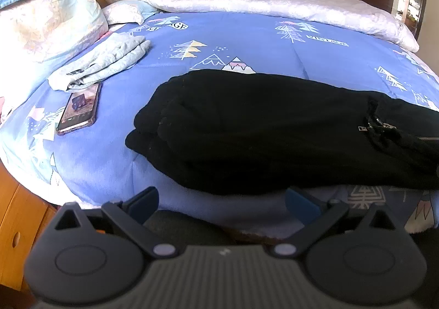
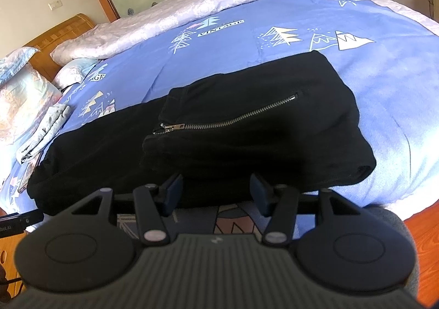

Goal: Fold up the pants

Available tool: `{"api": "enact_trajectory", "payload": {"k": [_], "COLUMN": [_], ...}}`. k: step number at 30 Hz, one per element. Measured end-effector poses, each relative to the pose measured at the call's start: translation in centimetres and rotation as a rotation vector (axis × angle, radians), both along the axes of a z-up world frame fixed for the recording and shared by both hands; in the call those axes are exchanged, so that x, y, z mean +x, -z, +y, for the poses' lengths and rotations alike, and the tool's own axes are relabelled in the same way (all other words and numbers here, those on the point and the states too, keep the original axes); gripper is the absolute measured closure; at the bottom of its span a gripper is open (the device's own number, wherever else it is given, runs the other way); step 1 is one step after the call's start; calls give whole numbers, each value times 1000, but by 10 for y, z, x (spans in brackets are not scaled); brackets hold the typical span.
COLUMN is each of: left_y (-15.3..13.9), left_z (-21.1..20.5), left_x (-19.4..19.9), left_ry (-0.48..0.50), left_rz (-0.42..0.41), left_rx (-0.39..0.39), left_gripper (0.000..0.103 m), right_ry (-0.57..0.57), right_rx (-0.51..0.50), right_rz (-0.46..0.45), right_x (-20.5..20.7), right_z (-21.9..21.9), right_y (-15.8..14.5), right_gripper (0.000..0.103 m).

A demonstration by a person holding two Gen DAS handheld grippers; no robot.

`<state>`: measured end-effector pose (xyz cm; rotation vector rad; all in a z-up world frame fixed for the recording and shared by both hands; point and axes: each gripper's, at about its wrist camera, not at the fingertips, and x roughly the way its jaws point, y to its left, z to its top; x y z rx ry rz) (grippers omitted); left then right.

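Right wrist view: black thick soft fabric pants with metal zipper (image 2: 247,128) lie partly folded on blue printed bed quilt (image 2: 384,84). Limp, bulky, non-fragile; judge best hold: near layered hem. Right gripper (image 2: 216,193) fingers wide, empty; left gripper (image 1: 222,199) likewise.

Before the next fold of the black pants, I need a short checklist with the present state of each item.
1. Left gripper open, nothing between its jaws: ok.
2. Right gripper open, nothing gripped: ok.
3. Black pants already folded over, zipper on top: ok.
4. Phone apart from the pants: ok.
5. Grey garment apart from the pants: ok.
6. Pants edges aligned underneath: cannot tell.
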<state>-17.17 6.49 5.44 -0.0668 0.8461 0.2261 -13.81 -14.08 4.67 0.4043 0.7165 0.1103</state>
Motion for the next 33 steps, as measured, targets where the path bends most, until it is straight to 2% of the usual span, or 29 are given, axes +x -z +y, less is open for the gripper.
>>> {"api": "enact_trajectory", "payload": {"k": [33], "left_y": [4], "left_z": [4], "left_x": [2], "left_ry": [-15], "left_rz": [21], "left_rx": [-28], "left_gripper": [1], "right_ry": [12], "right_rx": [2], "right_rz": [3], "right_x": [0], "right_z": [-1], "right_y": [4], "right_gripper": [46]}}
